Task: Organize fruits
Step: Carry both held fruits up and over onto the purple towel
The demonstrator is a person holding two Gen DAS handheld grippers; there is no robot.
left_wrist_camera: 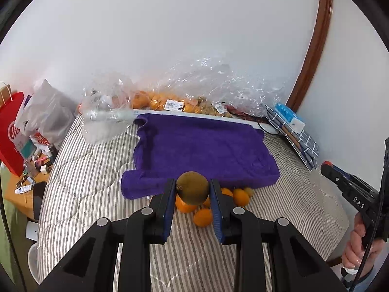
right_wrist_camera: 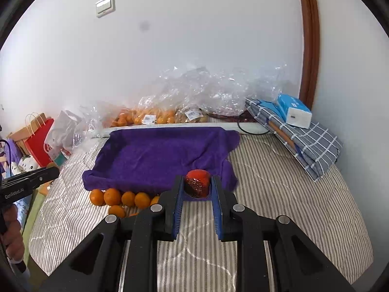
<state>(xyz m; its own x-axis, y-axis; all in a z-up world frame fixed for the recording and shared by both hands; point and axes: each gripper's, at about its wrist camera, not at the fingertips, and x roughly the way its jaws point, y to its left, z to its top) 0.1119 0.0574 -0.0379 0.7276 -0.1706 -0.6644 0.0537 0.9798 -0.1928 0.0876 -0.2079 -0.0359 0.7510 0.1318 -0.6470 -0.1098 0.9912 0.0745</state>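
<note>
My left gripper [left_wrist_camera: 192, 188] is shut on a brownish-green round fruit [left_wrist_camera: 192, 187], held above a cluster of oranges [left_wrist_camera: 203, 216] at the near edge of a purple towel-lined tray [left_wrist_camera: 199, 146]. My right gripper [right_wrist_camera: 197, 185] is shut on a red fruit [right_wrist_camera: 197, 182] with a dark lower part, at the tray's near right corner [right_wrist_camera: 160, 155]. Several oranges [right_wrist_camera: 112, 196] lie in a row along the tray's front edge on the striped bed [right_wrist_camera: 279, 194]. The right gripper's body shows at the right of the left wrist view [left_wrist_camera: 352, 192], and the left gripper's body at the left of the right wrist view [right_wrist_camera: 26, 182].
Clear plastic bags with oranges [left_wrist_camera: 160, 102] and other fruit sit against the wall behind the tray. A folded checked cloth [right_wrist_camera: 306, 141] with a blue tissue box [right_wrist_camera: 294, 110] lies at the right. A red paper bag [left_wrist_camera: 11, 131] and small clutter stand at the left bed edge.
</note>
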